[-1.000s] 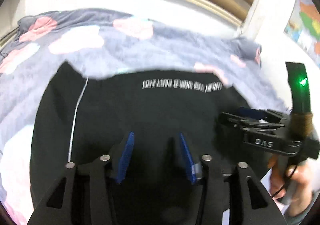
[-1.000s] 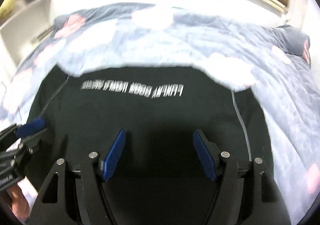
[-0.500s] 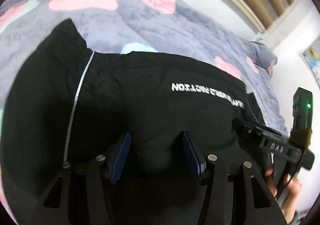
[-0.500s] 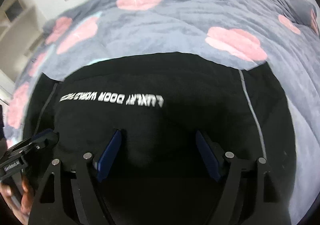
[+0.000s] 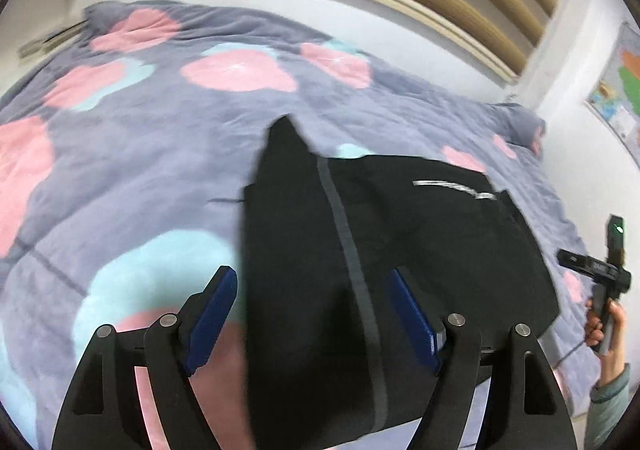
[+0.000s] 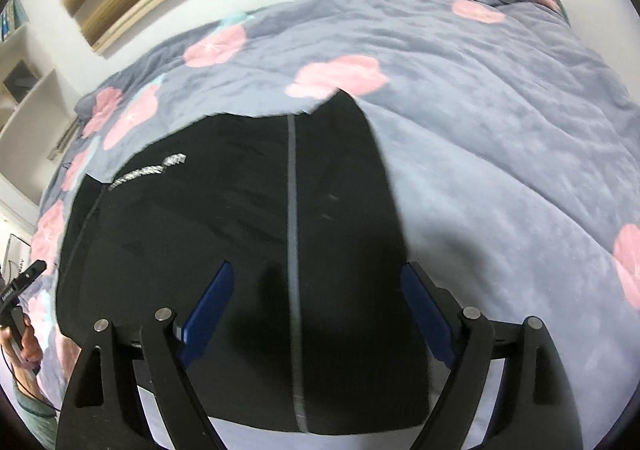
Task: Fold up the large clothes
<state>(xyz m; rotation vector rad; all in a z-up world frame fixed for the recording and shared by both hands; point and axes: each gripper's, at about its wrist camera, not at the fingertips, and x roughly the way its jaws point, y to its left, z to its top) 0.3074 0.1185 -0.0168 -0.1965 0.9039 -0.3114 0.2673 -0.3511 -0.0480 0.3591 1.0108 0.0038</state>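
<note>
While both grippers hang over the near edge, the garment (image 5: 400, 250) lies flat on the bed (image 5: 140, 170), black, grey side stripes, white print toward the far edge. Left gripper (image 5: 312, 314) fingers spread wide, straddling the left stripe (image 5: 348, 250), holding nothing. Right gripper (image 6: 316, 310) same, open and empty over the right stripe (image 6: 292, 230). Looks like setup for the next fold, no grasp yet. Next move probably: drop each onto its near corner, pinch the hem, carry it to the far edge evenly so the layers don't skew.
</note>
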